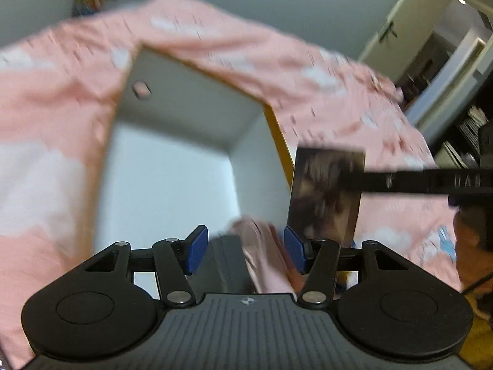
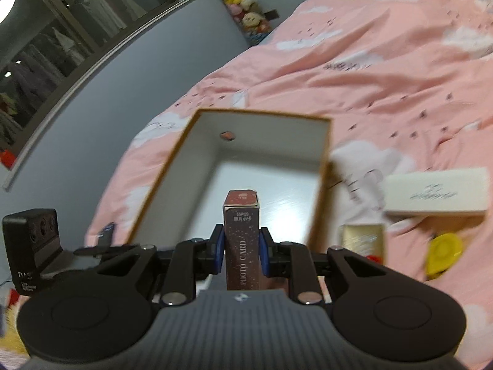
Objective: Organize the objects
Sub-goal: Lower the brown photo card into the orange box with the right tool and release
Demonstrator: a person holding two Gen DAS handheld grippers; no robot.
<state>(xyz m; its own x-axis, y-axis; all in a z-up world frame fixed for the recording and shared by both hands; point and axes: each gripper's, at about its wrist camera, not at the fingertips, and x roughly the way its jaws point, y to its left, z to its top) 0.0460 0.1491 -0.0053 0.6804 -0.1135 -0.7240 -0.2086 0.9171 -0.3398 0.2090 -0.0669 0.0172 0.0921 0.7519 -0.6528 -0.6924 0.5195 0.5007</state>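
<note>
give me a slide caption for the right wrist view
Right tongs grip a photo card box upright before an open storage box on a pink bedspread.

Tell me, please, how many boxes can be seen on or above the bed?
3. The photo card box is clamped in the right gripper, above the open empty box on the bedspread. A cream flat box lies to its right. Others may be hidden by blur.

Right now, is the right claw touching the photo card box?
Touching. The right wrist view shows the right claw with both blue pads pressed flat against the sides of the photo card box, no gap either side.
</note>
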